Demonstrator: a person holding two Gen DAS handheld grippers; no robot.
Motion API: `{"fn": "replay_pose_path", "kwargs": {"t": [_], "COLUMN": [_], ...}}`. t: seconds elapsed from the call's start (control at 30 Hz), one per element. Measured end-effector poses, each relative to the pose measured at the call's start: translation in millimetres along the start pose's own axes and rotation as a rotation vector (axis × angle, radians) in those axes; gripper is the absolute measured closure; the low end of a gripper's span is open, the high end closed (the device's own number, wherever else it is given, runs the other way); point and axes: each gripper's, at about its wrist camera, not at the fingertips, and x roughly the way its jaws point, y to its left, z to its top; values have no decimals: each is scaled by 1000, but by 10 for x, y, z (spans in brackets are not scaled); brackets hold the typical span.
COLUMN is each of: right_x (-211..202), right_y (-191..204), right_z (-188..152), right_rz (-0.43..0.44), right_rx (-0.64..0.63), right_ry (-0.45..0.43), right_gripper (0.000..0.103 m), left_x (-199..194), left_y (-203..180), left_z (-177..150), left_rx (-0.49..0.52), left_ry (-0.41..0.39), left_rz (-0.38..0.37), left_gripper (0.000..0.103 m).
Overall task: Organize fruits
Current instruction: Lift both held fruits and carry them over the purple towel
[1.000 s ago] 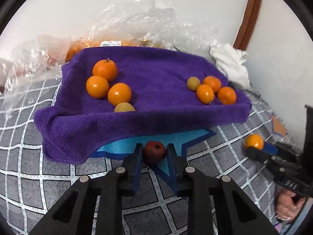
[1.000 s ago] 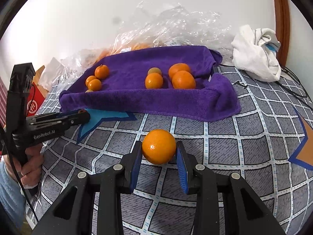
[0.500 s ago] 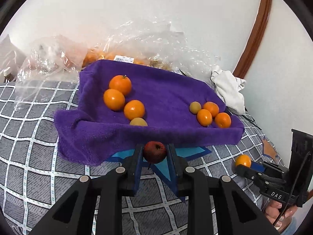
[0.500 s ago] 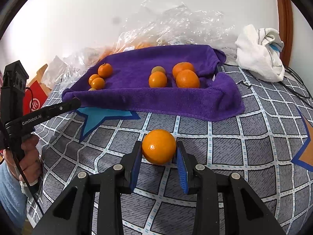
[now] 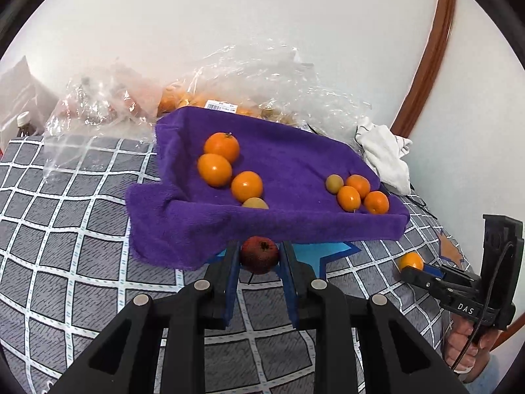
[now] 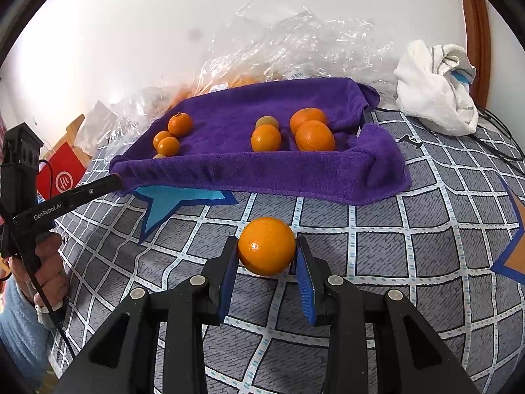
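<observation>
A purple towel [image 5: 295, 161] lies spread with raised edges on the grey checked bed cover [image 5: 65, 229]. On it sit two groups of fruit: oranges at the left [image 5: 221, 147] and smaller oranges at the right [image 5: 348, 197], each with a yellowish fruit beside it. My left gripper [image 5: 259, 257] is shut on a small dark red fruit [image 5: 259, 254], just in front of the towel's near edge. My right gripper [image 6: 266, 249] is shut on an orange [image 6: 266, 245] above the cover, short of the towel [image 6: 262, 170]. That orange [image 5: 410, 261] also shows at the right in the left wrist view.
Crumpled clear plastic bags [image 5: 262, 75] holding more fruit lie behind the towel against the wall. A white cloth [image 6: 436, 88] sits at the far right. A red box [image 6: 62, 174] and a bottle [image 5: 23, 124] stand off the left side. Cables [image 6: 502, 151] trail near the white cloth.
My left gripper has moved sideways and a little up with the dark red fruit, so the towel now sits further right in its view. The right gripper and its orange have kept still.
</observation>
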Motion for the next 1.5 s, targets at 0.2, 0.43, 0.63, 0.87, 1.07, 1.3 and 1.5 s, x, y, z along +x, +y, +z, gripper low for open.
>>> {"fn": "replay_pose_path", "kwargs": {"t": [0.2,0.43,0.63,0.87,1.07,1.3,1.5], "right_x": [-3,-29,-79,-212,-452,-492,-351], "right_y": [24,24,-18,7,121,116,7], "right_z": [-2,1,17,72,252,572,901], "right_rz": [-8,12,12,-38,-47,-35,-44], "right_rx": [-7,-12,7,-13,-66,-46,-28], "right_ry": [-1,-16,-44,-58,-111,-138,-142], "right_gripper": [69,69,69,69,69,69,69], "left_x": [-74,-129,-186,-181,-173,-236,-271], "left_y": [5,41,-32,4,-1,85,246], "left_z": [36,71,87,97,93,108,106], "left_rx": [3,-13,11,-10,-28,-53,-117], "left_ry": [-43,-73,-100,-98,-88,-118,-135], "left_rz": [9,13,-5,-2,-14,20,30], "left_gripper": [80,80,80,80,80,80,80]}}
